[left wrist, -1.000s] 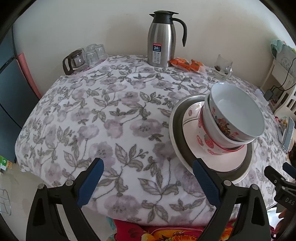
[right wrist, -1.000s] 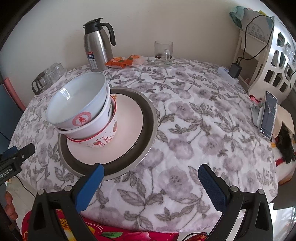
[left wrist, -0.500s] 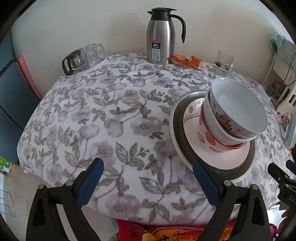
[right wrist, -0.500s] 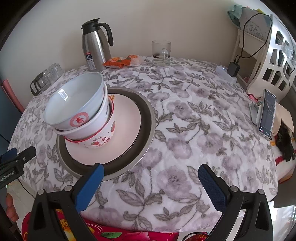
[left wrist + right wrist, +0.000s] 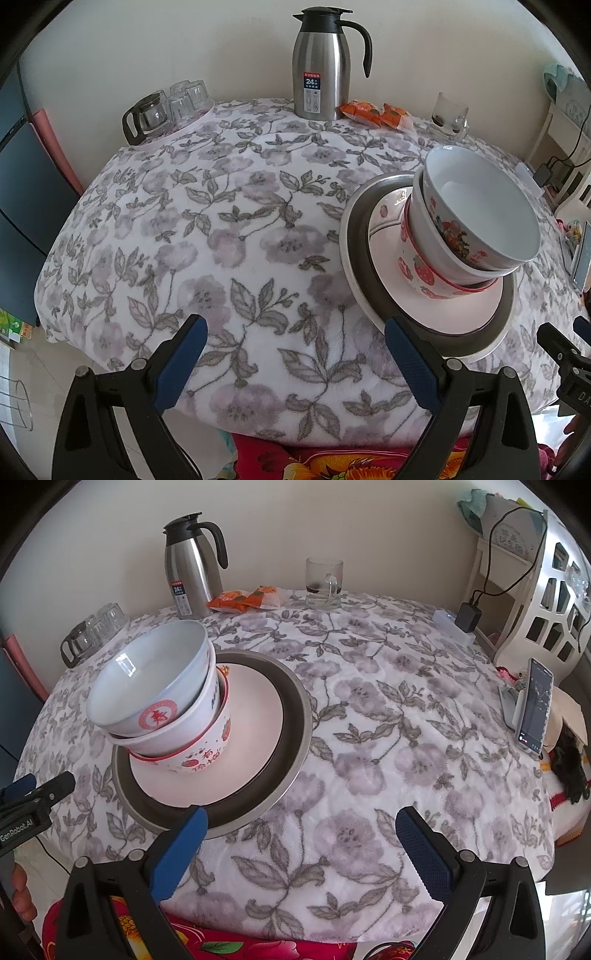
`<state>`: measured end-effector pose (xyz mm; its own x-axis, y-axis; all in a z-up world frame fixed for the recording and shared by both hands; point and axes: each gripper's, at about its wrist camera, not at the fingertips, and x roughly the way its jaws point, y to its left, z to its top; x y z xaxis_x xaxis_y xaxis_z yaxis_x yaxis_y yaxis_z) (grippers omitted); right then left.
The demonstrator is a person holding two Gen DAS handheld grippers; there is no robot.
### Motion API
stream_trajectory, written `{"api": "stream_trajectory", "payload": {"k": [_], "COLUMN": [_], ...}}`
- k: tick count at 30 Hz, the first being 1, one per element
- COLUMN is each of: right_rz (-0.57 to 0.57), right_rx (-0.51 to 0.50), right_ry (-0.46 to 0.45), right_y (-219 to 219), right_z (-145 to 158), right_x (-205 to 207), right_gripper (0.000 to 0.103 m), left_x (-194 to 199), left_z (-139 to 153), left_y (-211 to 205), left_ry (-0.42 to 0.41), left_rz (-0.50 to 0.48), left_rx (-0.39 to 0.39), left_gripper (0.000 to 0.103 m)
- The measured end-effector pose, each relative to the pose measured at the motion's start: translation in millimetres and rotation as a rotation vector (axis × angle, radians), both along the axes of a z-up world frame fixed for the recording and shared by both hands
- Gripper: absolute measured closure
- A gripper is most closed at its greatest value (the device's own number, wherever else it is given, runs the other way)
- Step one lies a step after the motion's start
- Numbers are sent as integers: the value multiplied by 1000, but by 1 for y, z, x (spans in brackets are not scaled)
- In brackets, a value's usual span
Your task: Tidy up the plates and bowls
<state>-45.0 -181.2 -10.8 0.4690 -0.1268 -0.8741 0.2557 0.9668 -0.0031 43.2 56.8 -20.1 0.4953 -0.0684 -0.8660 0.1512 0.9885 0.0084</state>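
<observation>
Hovering at the near tabletop (image 5: 221,236) edge, the left gripper (image 5: 295,363) and right gripper (image 5: 301,849) are gaping apart, empty. Beyond, three nested bowls (image 5: 162,698) are sitting tilted on a pink plate (image 5: 251,731) inside a metal dish (image 5: 291,701).

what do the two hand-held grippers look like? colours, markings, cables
Both match: the left hand-held gripper and the right hand-held gripper have black angular arms with silver pivot bolts and blue textured pads on the fingers. In the right wrist view the left one's side carries white "GenRobot.AI" lettering, with a thin black cable below it. No sleeves show.
</observation>
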Motion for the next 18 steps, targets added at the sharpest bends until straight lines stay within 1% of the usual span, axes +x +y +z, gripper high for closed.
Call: {"api": "stream_trajectory", "payload": {"k": [18], "right_rz": [1], "right_rx": [0], "right_ry": [2], "right_y": [0], "right_z": [-1], "right_x": [0], "right_gripper": [0], "left_x": [1], "left_z": [-2], "left_y": [1], "left_ry": [7], "left_rz": [-3], "left_rx": [-1], "left_gripper": [6]}}
